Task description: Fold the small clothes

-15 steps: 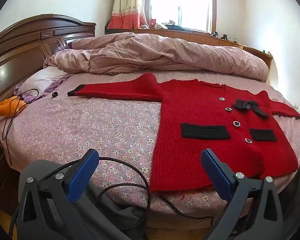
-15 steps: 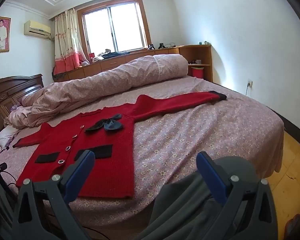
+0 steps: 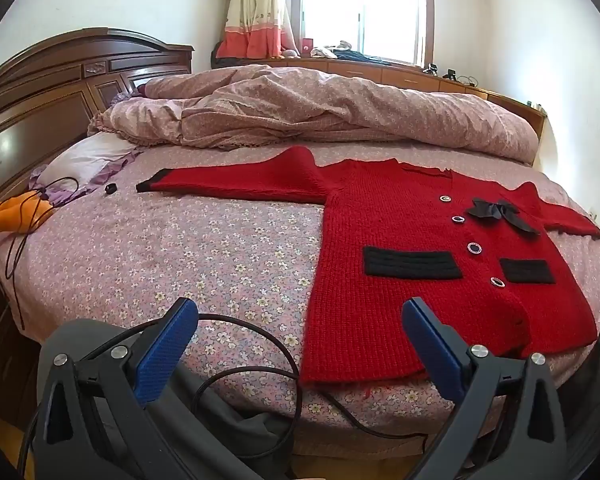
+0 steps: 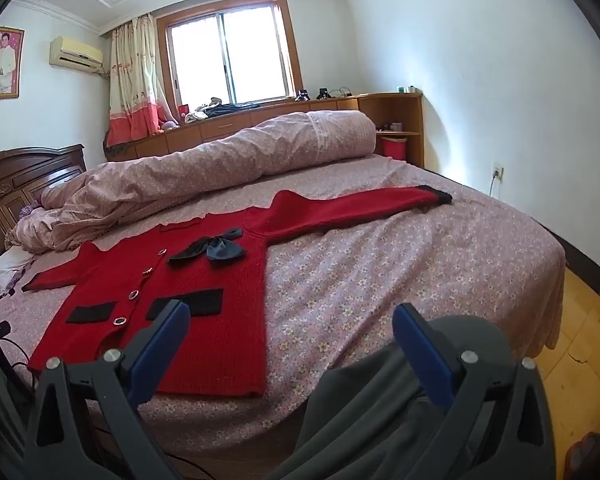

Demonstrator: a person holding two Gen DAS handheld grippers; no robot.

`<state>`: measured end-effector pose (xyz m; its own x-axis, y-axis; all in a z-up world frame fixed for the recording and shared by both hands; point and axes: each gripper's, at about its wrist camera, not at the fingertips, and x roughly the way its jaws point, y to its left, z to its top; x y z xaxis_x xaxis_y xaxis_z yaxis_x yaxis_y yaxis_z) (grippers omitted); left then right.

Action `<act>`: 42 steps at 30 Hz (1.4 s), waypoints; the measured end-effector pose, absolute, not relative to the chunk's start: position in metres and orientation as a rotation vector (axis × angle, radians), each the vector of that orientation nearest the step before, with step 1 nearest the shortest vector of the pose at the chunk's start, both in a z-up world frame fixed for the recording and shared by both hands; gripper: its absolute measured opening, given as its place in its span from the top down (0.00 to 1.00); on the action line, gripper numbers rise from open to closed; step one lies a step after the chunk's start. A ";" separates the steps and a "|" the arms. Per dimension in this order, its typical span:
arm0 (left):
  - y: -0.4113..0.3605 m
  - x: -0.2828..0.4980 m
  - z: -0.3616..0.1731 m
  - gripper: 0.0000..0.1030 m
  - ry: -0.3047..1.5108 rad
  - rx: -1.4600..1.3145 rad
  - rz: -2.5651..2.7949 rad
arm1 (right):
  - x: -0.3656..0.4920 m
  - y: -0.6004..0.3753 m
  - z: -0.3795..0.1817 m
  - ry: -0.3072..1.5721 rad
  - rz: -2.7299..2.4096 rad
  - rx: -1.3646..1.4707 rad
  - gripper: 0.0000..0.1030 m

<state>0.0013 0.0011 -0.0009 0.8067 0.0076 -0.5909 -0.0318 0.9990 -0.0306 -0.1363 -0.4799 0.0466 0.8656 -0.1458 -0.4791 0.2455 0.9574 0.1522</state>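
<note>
Here's the bed [image 3: 204,256] in its floral sheet, rolled quilt [image 4: 236,168] along the far side, the red cardigan [image 3: 400,280] spread flat front-up near the close edge, both sleeves stretched outward, and my left claw [image 3: 300,344] and right claw [image 4: 292,340] hang over the edge, both released, gripping nothing.

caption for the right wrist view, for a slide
Open right gripper above a red cardigan laid flat, sleeves spread, on a floral bed.
</note>
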 end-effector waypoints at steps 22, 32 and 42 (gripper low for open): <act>0.000 0.000 0.000 0.04 0.631 -0.029 0.015 | -0.142 -0.485 0.051 0.466 -0.207 0.232 0.00; 0.000 0.001 0.000 0.04 0.631 -0.029 0.015 | -0.142 -0.486 0.050 0.465 -0.208 0.235 0.00; 0.000 0.001 0.000 0.04 0.632 -0.028 0.016 | -0.142 -0.486 0.050 0.465 -0.203 0.235 0.00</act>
